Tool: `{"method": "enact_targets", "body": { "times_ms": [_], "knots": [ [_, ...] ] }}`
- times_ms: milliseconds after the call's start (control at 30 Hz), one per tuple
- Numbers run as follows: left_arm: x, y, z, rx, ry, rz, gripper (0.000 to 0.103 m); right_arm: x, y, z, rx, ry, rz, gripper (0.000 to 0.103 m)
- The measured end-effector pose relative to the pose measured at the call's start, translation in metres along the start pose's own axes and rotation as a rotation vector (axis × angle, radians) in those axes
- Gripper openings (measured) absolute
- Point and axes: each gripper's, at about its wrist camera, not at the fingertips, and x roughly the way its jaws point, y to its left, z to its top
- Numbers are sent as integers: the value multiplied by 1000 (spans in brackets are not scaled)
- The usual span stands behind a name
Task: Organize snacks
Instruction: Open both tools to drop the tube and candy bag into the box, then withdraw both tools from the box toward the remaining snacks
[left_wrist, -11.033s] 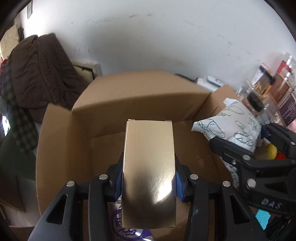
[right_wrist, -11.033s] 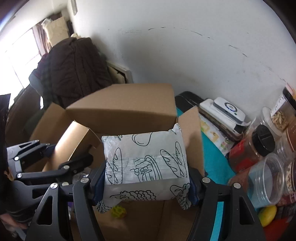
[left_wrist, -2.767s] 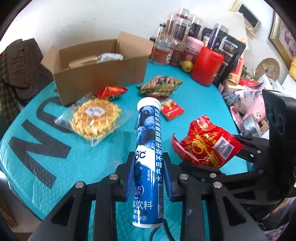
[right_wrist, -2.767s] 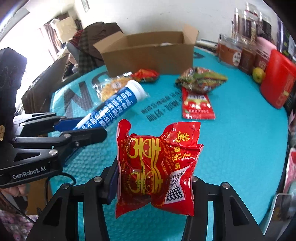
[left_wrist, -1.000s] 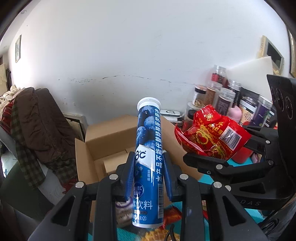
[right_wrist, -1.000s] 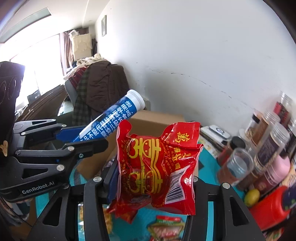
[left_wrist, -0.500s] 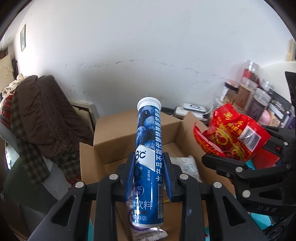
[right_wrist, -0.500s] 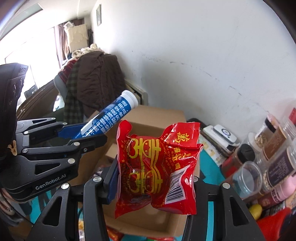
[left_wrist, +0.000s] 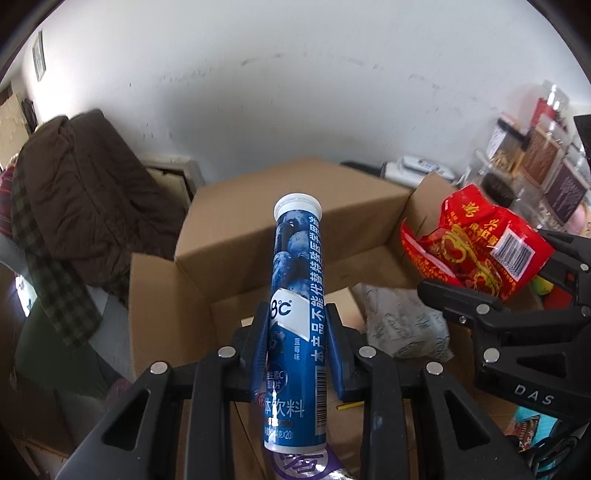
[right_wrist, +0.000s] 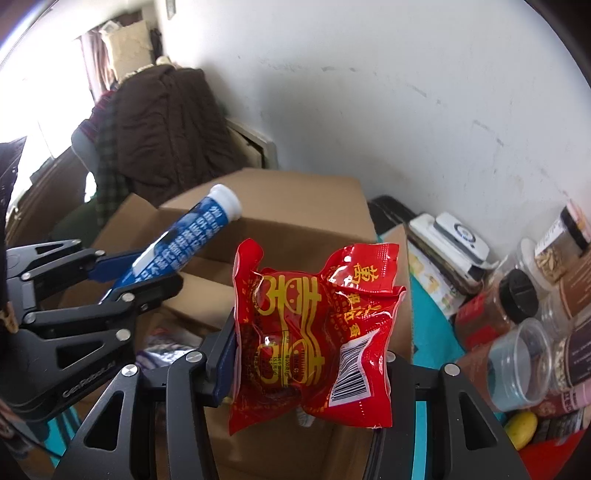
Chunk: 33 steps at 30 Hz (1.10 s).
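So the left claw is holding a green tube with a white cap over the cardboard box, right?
Not quite: the tube is blue, not green, as the left wrist view shows. The left gripper does hold it, white cap up, over the cardboard box.

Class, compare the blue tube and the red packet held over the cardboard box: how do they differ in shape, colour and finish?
The blue tube is a rigid, slim cylinder with a white cap; the red packet is a soft, crinkled pouch. The tube shows white lettering on blue, the packet gold print on red. The tube's surface is smooth, the packet's is creased and glossy. Both carry a barcode, each is gripped by a tool, and both are above the open cardboard box.
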Motion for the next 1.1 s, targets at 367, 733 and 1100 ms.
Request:
{"method": "enact_targets", "body": {
  "times_ms": [367, 733, 1100],
  "knots": [
    [30, 0, -4, -18, 110, 46, 28, 18, -3, -5, 13, 64, -62, 52],
    [14, -2, -6, -25, 107, 138, 54, 13, -2, -9, 8, 108, -99, 60],
    [-41, -5, -4, -42, 25, 113, 54, -47, 9, -6, -21, 6, -152, 68]
  ]
}}
